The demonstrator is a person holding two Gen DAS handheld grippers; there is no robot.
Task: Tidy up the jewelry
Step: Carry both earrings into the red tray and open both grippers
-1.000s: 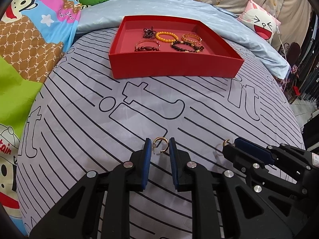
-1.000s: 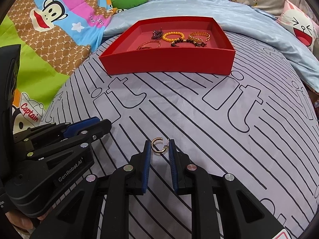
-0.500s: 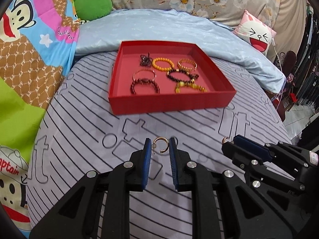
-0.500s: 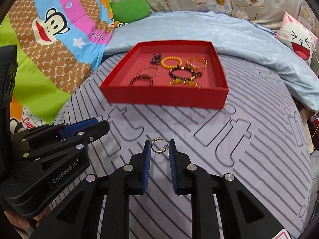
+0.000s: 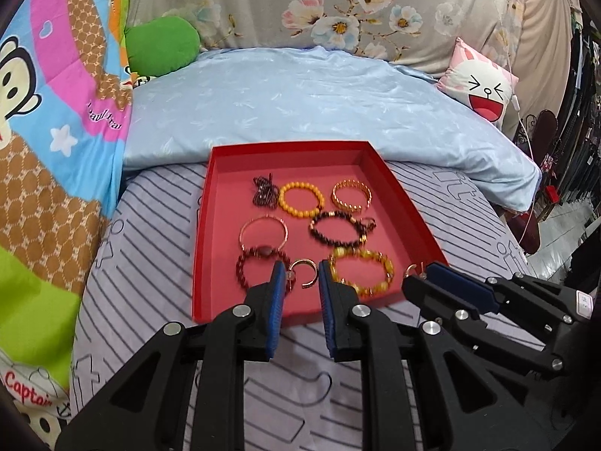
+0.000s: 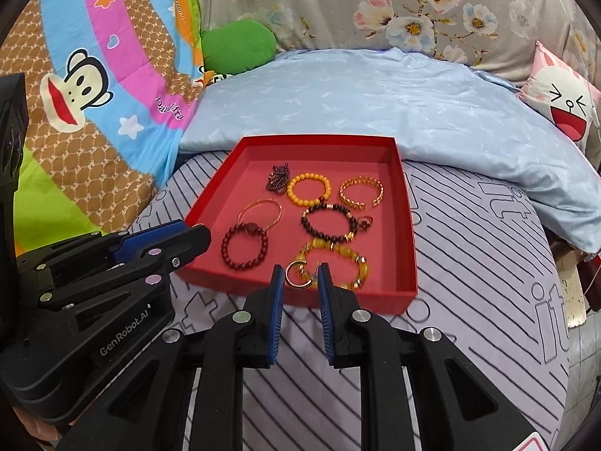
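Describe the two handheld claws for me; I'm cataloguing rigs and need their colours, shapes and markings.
Both look alike. The left claw and right claw have matte black angular bodies with triangular cut-outs, silver round pivot screws, and flat fingers faced with ribbed blue pads. Seen from the right wrist camera, the left unit carries white "GenRobot.AI" lettering. A small white label sits on the right unit's side. No cables or sleeves are visible.

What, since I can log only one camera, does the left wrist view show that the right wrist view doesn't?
Only the left wrist view shows the right gripper from the side, with the right hoop peeking out at its tip. Only the right wrist view shows the left gripper from the side, with its GenRobot.AI label. Both show the red tray of bracelets, the blue quilt, the green cushion, and a gold hoop clamped between that view's own fingers; in the left view this is the left hoop.
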